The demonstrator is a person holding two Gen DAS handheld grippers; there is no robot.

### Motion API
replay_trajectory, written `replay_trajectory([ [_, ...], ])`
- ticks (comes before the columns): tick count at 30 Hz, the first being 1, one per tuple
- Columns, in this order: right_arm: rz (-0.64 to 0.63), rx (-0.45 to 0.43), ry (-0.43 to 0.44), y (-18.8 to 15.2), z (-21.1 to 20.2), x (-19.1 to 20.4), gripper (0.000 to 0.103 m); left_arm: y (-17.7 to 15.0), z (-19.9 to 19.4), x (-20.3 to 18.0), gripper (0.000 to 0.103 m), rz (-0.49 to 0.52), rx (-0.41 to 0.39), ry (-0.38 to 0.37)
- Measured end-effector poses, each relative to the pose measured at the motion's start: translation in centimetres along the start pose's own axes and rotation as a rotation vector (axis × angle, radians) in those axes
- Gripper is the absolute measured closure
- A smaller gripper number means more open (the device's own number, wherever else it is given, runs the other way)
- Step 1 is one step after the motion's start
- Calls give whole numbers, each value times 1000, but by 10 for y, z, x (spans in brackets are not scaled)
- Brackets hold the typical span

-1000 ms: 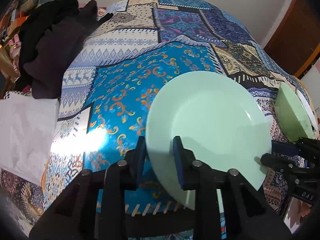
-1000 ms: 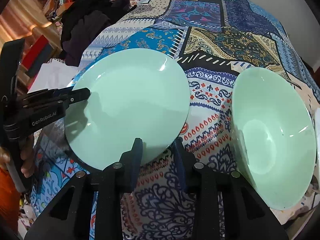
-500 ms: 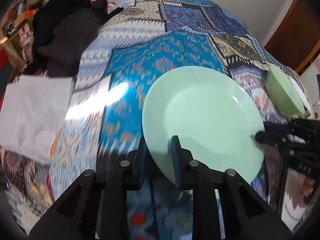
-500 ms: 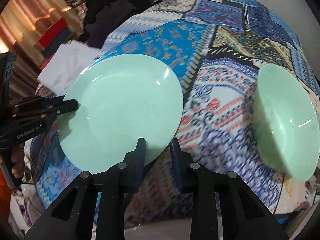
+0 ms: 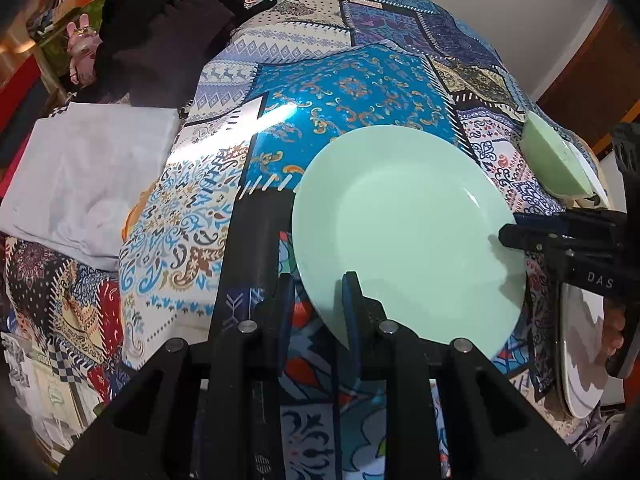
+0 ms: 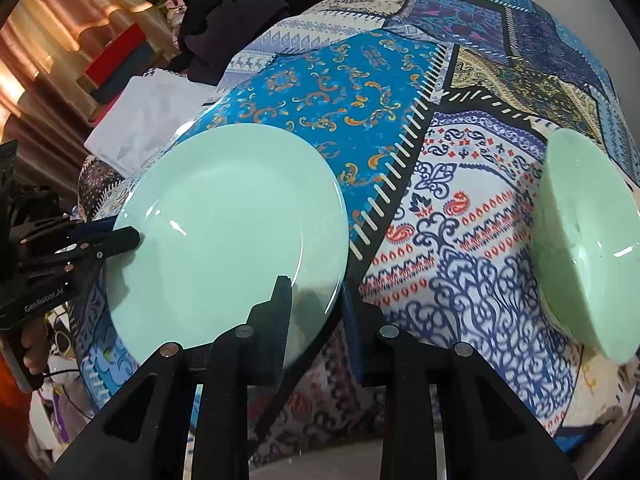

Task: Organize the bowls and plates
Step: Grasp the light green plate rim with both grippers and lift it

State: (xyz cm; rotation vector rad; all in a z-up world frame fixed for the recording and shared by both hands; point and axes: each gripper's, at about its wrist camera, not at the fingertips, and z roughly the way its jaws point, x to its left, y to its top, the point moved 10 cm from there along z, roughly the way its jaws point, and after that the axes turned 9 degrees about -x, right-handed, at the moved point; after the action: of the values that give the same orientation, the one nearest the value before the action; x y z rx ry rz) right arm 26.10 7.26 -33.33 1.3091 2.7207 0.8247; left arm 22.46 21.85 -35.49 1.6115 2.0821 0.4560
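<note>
Green plate [image 5: 404,232] clamped at opposite rim edges by left gripper [image 5: 318,300] and right gripper [image 6: 316,300], now carried leftward above patterned tablecloth [image 5: 344,84], farther from bowl [image 6: 588,240], presumably toward stacking.

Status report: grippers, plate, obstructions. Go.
Left gripper and right gripper both clamped on plate rim. Plate off the table. Bowl alongside, clear.
</note>
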Motion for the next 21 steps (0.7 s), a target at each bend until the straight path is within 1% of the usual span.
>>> replay_trajectory([
  [4,-2,-8,1,0,1,2,80,4,10,-2,79,0,14,-23],
  [5,-7,-9,1,-1,1,3,80,5,12,-3,78,1,13,-24],
  [8,-19,-17,-8,-1,-1,4,80,6,13,-3,78,1,2,-18],
  [11,-25,-28,-21,-1,-4,5,80,5,11,-3,78,-2,-4,-7],
  [15,-23,-39,-17,-2,-10,4,81,4,6,-5,78,6,-11,7],
  [21,-3,-79,-14,0,-33,2,81,3,-7,-11,78,6,-20,-1],
])
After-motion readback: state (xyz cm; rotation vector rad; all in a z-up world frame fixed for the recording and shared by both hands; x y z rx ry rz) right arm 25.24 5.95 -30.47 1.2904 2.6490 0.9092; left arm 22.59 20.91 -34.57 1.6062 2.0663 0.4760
